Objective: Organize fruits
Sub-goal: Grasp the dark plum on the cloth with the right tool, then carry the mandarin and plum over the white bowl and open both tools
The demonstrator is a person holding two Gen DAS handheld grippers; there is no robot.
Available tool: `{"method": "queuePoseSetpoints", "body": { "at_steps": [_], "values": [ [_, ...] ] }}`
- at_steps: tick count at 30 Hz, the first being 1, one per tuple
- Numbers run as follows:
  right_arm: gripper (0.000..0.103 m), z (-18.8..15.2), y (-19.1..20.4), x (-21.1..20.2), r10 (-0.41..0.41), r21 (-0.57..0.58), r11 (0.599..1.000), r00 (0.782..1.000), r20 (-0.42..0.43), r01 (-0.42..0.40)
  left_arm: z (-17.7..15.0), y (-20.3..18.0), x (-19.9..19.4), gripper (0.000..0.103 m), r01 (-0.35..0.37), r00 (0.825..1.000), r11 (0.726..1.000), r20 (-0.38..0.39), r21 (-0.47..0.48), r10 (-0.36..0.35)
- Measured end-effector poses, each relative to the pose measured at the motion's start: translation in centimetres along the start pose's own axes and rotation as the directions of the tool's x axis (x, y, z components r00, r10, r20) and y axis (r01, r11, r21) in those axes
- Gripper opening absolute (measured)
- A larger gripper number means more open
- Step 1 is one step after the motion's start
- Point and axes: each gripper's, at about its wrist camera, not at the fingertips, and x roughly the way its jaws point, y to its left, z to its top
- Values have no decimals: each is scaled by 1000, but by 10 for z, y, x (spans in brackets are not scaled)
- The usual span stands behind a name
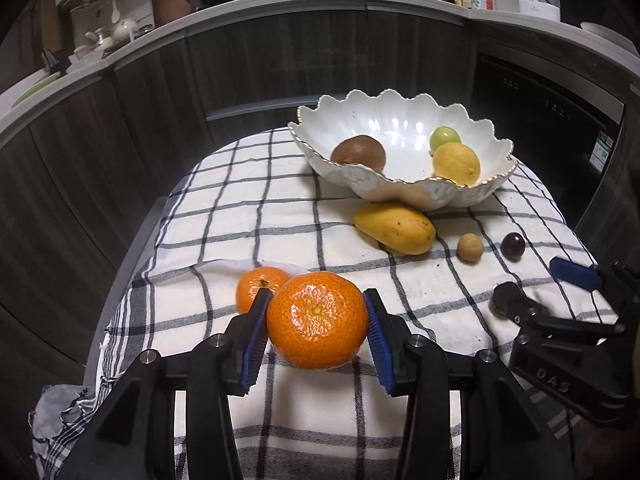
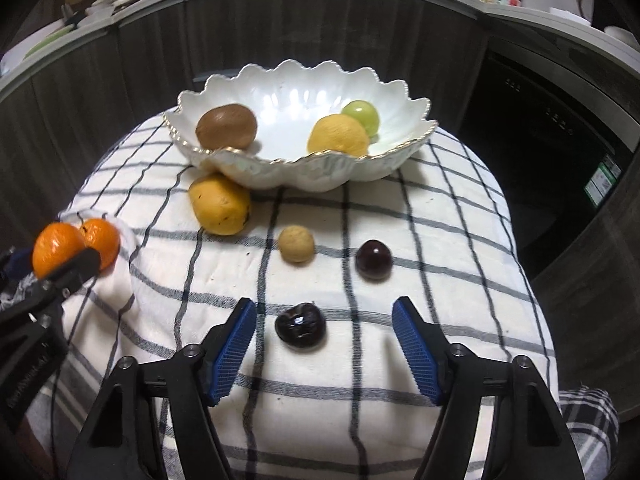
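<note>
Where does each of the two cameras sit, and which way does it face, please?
Left wrist: on the left gripper, looking forward and down at the orange it grips; its own fingers show, the right gripper at the right edge.
Right wrist: on the right gripper, looking down at a dark fruit between its open fingers.
Both share the bowl, mango and checked cloth.

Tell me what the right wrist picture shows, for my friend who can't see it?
The open right gripper points down at a dark round fruit lying between its blue pads on a checked cloth. Behind sits a white scalloped bowl holding three fruits, and at far left the left gripper holds an orange.
</note>
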Motion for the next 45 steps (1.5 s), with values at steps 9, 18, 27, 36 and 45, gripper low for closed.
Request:
{"method": "queuePoseSetpoints", "body": {
  "at_steps": [9, 18, 27, 36, 45],
  "values": [
    [43, -4, 5, 23, 19, 15, 1000, 997, -72, -18, 1, 7, -1, 45, -2, 1000, 1000, 7, -23, 2],
    [32, -5, 5, 20, 47, 20, 999, 997, -57, -46, 1, 7, -3, 45, 0, 1000, 1000, 10, -22, 0],
    [32, 13, -1, -5, 64, 30, 998, 998, 5, -64, 7, 3, -9, 45, 12, 1000, 1000, 22, -27, -11],
    [32, 37, -8, -31, 80, 34, 996, 995, 64, -83, 27, -1, -20, 45, 31, 998, 999, 56, -30, -30],
    [32, 64, -19, -41, 79, 27, 996, 989, 123, -83, 61, -8, -19, 45, 57, 994, 998, 98, -16, -56]
  ]
}}
